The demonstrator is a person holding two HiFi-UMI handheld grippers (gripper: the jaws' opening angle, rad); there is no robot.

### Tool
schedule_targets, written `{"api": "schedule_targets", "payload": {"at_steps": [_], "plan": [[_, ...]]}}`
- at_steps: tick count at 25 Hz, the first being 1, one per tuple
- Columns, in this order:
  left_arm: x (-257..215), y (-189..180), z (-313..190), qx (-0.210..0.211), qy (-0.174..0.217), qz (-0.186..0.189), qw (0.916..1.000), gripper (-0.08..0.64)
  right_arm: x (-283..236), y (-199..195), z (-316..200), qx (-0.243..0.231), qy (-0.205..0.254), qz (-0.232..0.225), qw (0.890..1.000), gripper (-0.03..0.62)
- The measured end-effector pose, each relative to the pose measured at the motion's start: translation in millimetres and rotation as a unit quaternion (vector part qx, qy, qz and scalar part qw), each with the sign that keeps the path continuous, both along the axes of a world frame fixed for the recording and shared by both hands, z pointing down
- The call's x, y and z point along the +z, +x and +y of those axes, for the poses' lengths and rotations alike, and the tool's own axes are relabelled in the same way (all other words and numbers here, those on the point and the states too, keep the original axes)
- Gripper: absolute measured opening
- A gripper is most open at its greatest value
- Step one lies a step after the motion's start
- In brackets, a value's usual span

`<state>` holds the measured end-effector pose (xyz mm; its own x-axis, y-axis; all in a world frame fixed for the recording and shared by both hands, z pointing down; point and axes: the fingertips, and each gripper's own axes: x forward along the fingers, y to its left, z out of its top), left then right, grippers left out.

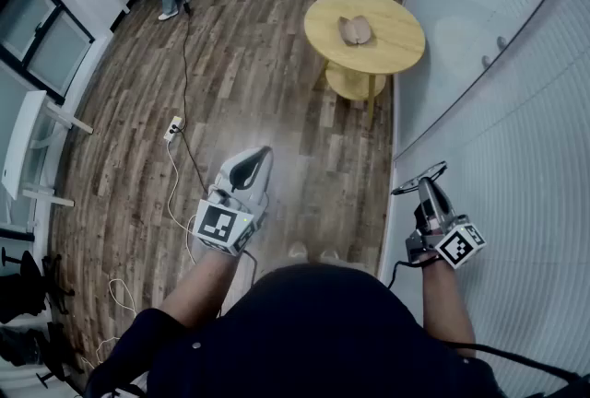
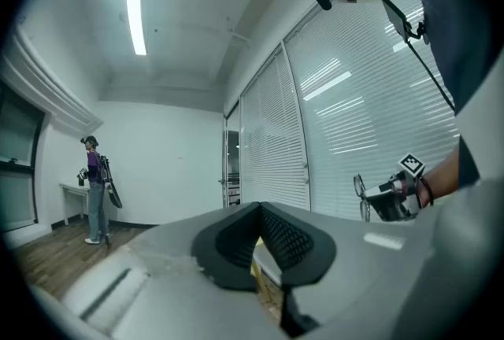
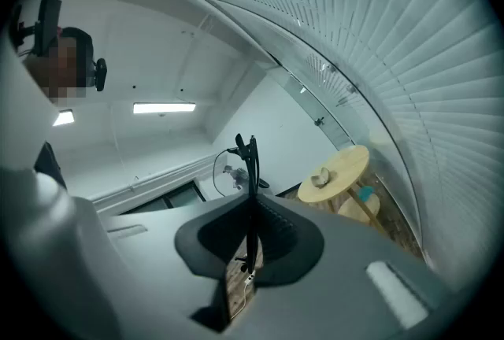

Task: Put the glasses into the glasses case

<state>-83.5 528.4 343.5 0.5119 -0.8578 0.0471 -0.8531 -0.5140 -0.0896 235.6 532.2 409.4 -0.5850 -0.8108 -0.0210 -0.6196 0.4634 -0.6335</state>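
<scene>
Glasses (image 3: 249, 161): pinched edge-on in the right gripper (image 3: 250, 224), well short of the round wooden table (image 1: 396, 41); probably carried level for the walk over. Glasses case (image 1: 355, 29) lies near the table's centre. Left gripper (image 1: 256, 164): jaws together, empty, likely kept free to steady the case.

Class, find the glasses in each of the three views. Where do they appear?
Head view: glasses lower right, at the tip of the right hand-held gripper.
Left gripper view: glasses right of centre, slightly low.
Right gripper view: glasses centre, clamped between its jaws.
Shared landmark: the white slatted blinds.
</scene>
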Motion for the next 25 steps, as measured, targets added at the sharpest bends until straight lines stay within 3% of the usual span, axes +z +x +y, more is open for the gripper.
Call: {"api": "schedule_targets", "payload": {"at_steps": [13,18,25], "plan": [[6,40,11,-0.009,-0.012,-0.008,0.9999,0.005,18,35,9,-0.005,-0.012,-0.017,1.0,0.026],[13,52,8,-0.013,-0.019,-0.016,0.9996,0.005,20,28,11,-0.029,0.025,0.04,0.998,0.026],[18,47,-17,0.001,-0.017,-0.022,0.9996,0.005,18,22,-8,-0.033,0.028,0.038,0.998,0.026]]}}
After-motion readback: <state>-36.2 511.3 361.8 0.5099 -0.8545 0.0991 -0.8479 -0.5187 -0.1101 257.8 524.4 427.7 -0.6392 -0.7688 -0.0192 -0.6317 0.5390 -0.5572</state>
